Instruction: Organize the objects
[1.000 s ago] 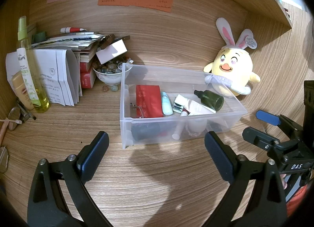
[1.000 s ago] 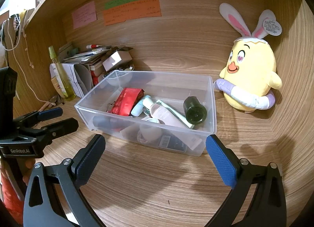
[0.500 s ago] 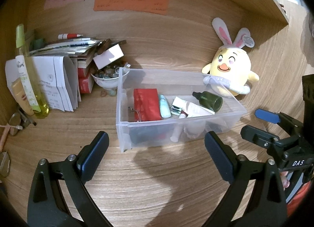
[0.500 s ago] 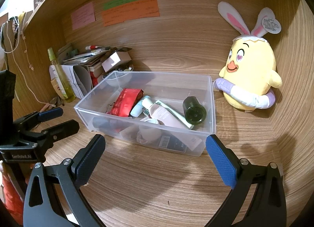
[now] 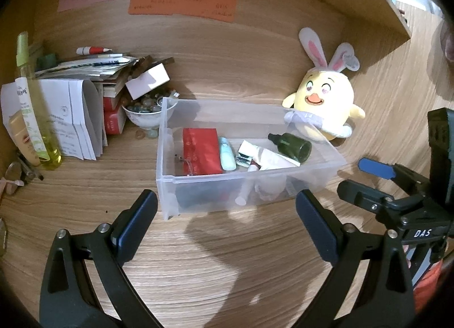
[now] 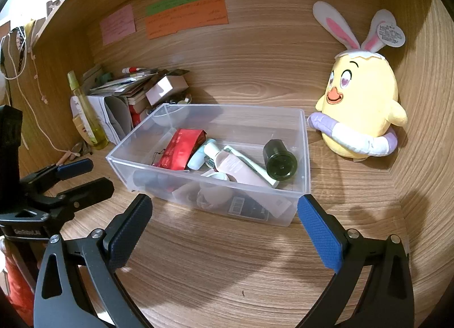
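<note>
Both claws hang above the wooden desk (image 5: 227, 265), short of the clear plastic bin (image 5: 176, 186), with bare wood between them and its near wall. The left gripper (image 5: 225, 216) stands spread wide and holds nothing; the right gripper (image 6: 224, 224) is spread just as wide, also empty.

Going left to right in the left wrist view: at 9 o'clock a yellow spray bottle (image 5: 34, 106) stands upright beside folded papers (image 5: 76, 121) and a stack of books (image 5: 113, 106), with a small bowl of pebbles (image 5: 144, 113) just beside the bin's far left corner. The bin sits at centre. Inside lie a red packet (image 5: 200, 150), a pale blue tube (image 5: 227, 153), a white tube (image 5: 272, 157) and a dark green bottle (image 5: 292, 145) on its side. At 2 o'clock a yellow plush chick with rabbit ears (image 5: 326, 103) sits just beyond the bin's far right corner.

Compared with a second ago, the left camera has drifted: the bin has slid slightly leftward and higher in its frame. The right view has barely changed.

The right wrist view shows the green bottle's round base (image 6: 281, 163) facing the camera, a barcode label (image 6: 238, 206) through the near wall, and a gap of open wood between bin and plush (image 6: 360, 106). The left view alone shows the loose pebbles (image 5: 144, 133) on the desk.
</note>
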Tool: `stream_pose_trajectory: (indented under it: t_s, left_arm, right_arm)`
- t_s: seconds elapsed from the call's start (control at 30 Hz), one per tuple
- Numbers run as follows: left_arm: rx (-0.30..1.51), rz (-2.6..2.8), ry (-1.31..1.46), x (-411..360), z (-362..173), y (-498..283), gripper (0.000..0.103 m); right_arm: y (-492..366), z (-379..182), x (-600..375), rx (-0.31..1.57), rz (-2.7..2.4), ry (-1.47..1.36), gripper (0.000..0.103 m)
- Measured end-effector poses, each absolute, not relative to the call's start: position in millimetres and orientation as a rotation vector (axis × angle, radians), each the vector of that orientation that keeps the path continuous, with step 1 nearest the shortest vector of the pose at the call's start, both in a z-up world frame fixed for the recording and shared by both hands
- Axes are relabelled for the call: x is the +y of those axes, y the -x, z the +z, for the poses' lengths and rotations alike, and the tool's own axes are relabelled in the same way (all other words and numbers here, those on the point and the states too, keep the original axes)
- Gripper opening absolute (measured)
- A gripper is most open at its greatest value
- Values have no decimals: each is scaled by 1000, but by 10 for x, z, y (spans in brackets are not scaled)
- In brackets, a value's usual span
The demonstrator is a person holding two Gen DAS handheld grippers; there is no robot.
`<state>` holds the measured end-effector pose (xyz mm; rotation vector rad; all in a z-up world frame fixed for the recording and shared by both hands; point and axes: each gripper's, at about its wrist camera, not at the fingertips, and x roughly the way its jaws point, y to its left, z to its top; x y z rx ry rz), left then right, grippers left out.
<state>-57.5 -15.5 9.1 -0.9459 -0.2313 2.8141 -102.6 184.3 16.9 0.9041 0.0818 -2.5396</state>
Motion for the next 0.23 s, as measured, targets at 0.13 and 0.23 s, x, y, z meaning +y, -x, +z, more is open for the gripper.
stream_pose_trajectory:
  t_s: [0.13, 0.23]
  left_arm:
    - [-232, 2813, 947, -158, 94, 572, 99]
    - [-232, 2811, 959, -162, 91, 572, 99]
  right_arm:
    - [1028, 170, 1846, 85, -2541, -904, 102]
    - [1028, 169, 1845, 83, -2543, -904, 102]
